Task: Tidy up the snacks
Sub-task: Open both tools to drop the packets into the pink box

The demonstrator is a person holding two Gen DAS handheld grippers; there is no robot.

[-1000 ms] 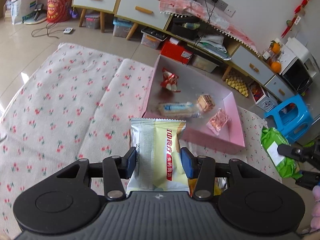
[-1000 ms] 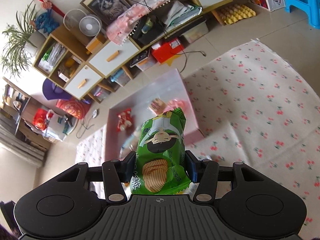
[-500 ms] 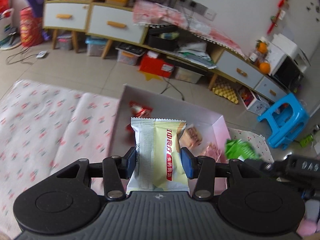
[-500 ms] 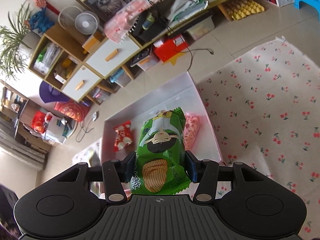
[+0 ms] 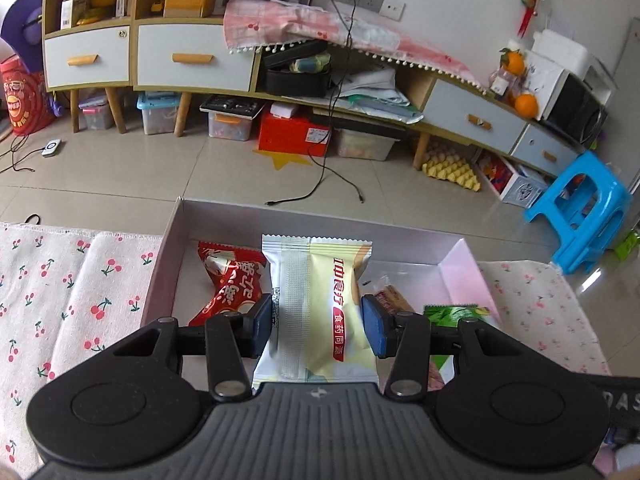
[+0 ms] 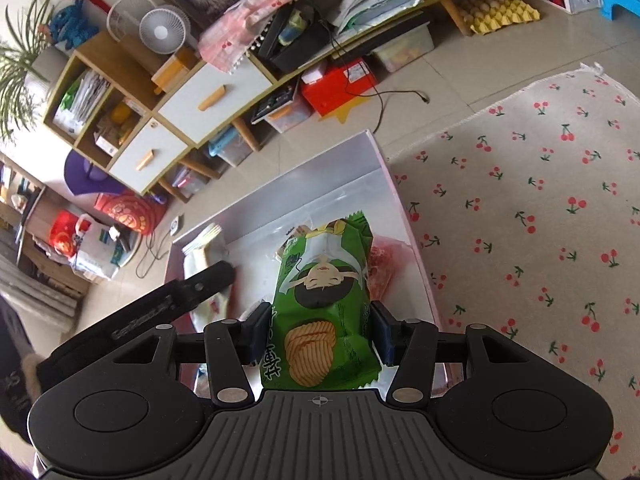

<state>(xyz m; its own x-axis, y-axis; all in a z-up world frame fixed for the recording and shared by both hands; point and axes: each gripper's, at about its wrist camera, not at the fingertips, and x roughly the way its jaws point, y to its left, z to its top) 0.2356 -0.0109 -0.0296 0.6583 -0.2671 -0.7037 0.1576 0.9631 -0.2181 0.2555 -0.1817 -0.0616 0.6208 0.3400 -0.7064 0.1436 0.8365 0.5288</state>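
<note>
The left tongs [image 5: 316, 326] pinched a white and pale yellow flat snack packet with red letters [image 5: 316, 304] between their blue pads [image 5: 370, 330], and the packet stood upright over the shallow pink cardboard box [image 5: 464, 276]. The box lay on a beige cloth with red cherry print [image 5: 52, 280], at the cloth's far edge, toward the tiled floor. Inside the box, near its left wall, lay a red and white twisted candy wrapper [image 5: 228, 280]. Just right of the held packet a small brownish clear-wrapped biscuit [image 5: 390, 296] showed, partly hidden.

The right tongs [image 6: 318, 330] pinched a green crinkled chips bag with a cartoon face [image 6: 324, 300], also held over the same box [image 6: 384, 176]. Beside the bag, against the box's right wall, a pink translucent packet [image 6: 380, 264] lay on the bottom. In the right wrist view the left tongs [image 6: 204, 280] appeared as a dark arm reaching in over the left half of the box.
</note>
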